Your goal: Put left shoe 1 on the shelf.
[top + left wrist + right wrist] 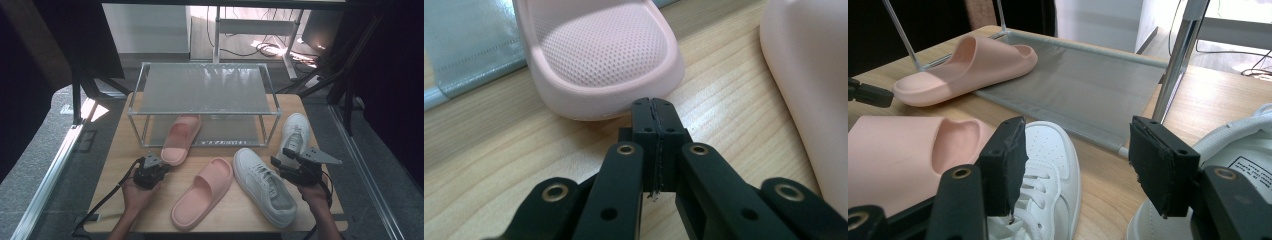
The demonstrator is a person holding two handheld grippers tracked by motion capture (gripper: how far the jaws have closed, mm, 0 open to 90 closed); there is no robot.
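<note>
Slippers and sneakers are spread over the wooden desk [125, 150] in front of a two-tier mesh rack [200, 90]. At the left, the left gripper [150, 169] is held with its fingers [644, 120] pressed fully together, nothing between them, their tips just short of the heel of a pink slipper [180, 137]. That slipper is a pale pink moulded slide with a dimpled footbed, its toe end lying on the rack's lower shelf and its heel on the desk. Beside it, a second pink slipper [202, 192] is seen lying slantwise near the front edge. Next comes a white sneaker [262, 185], laced, then the right gripper [290, 162], its fingers [1005, 160] spread wide and empty above that sneaker. A second white sneaker [295, 131] is placed beside the rack's right end.
</note>
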